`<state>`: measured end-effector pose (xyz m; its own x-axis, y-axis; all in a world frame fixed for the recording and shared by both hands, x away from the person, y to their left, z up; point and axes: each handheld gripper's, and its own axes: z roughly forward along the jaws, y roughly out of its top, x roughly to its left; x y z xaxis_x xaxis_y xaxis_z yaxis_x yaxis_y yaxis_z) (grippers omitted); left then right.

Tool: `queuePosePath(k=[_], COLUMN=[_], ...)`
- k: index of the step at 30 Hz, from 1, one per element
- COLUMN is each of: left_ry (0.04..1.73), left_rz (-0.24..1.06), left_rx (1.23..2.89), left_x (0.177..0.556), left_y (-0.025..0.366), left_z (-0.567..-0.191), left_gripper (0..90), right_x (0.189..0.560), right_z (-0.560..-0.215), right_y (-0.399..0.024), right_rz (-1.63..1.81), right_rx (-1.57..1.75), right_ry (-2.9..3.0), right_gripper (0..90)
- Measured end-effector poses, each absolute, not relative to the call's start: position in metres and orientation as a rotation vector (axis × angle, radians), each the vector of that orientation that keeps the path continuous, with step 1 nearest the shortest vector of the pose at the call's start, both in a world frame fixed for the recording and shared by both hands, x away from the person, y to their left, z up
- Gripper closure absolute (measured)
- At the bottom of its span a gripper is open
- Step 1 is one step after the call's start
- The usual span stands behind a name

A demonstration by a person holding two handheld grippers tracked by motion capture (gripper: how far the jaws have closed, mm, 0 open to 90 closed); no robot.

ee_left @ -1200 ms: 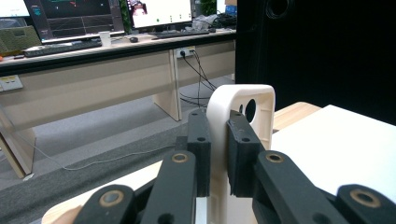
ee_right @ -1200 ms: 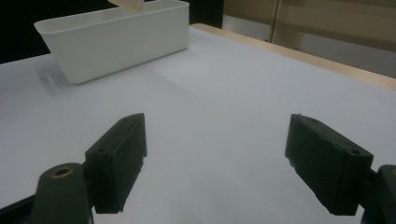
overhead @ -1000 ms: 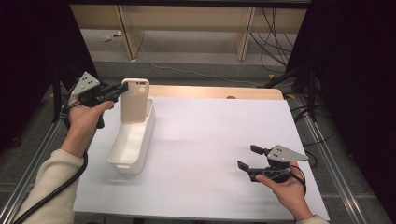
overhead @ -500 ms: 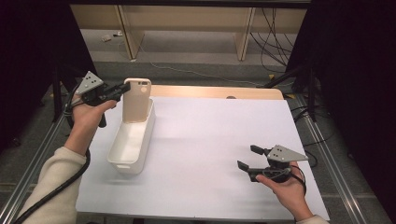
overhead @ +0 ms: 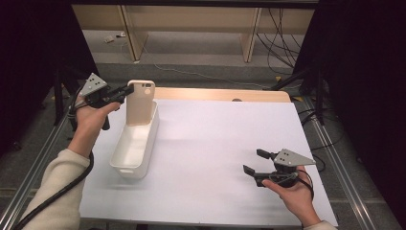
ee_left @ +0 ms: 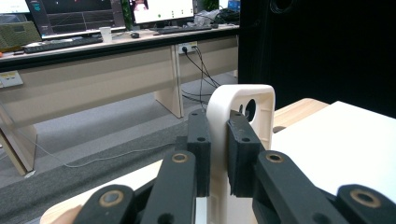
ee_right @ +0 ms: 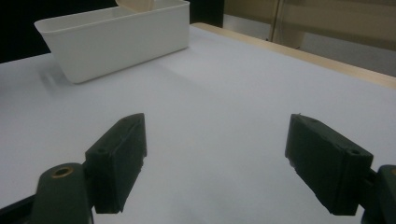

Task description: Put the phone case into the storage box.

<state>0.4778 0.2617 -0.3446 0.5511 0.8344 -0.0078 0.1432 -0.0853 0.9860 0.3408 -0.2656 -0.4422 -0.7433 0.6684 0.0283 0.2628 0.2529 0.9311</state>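
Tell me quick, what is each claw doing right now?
Left gripper: closed on the cream phone case, upright in the white bin.
Right gripper: open, empty.

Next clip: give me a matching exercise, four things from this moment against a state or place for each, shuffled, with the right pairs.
Things:
1. left gripper
2. right gripper
3. phone case
4. white bin

States:
A. jaws open, nothing between them
B. upright, lower end inside the bin
C. lying on the white table cover, at its left side
D. shut on the case's edge

Pairs: 1-D, 2-A, 3-B, 4-C
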Motion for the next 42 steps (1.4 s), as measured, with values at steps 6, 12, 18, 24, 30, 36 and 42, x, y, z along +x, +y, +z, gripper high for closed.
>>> queuePosePath(k=[6, 12, 18, 24, 30, 36, 42], left_ry=[0.86, 0.864, 0.869, 0.874, 0.875, 0.881, 0.88], left_rz=[0.711, 0.709, 0.707, 0.701, 0.702, 0.704, 0.708], left_rx=[1.579, 1.578, 1.575, 1.572, 1.57, 1.569, 1.571], left_x=[0.481, 0.484, 0.486, 0.489, 0.492, 0.495, 0.497], left_y=[0.262, 0.261, 0.261, 0.26, 0.26, 0.26, 0.26], left_z=[-0.346, -0.347, -0.35, -0.352, -0.351, -0.352, -0.352], left_gripper=[81.3, 81.3, 81.3, 81.3, 81.3, 81.3, 81.3], right_x=[0.341, 0.341, 0.341, 0.342, 0.342, 0.341, 0.342], right_z=[-0.443, -0.443, -0.443, -0.444, -0.444, -0.444, -0.444], right_y=[-0.266, -0.266, -0.266, -0.265, -0.265, -0.264, -0.265], right_rz=[1.489, 1.492, 1.487, 1.506, 1.509, 1.517, 1.507], right_rx=[0.854, 0.85, 0.856, 0.839, 0.838, 0.864, 0.845], right_ry=[2.158, 2.156, 2.171, 2.154, 2.152, 2.17, 2.163], right_gripper=[21.9, 21.9, 21.8, 21.9, 21.9, 21.8, 21.8])
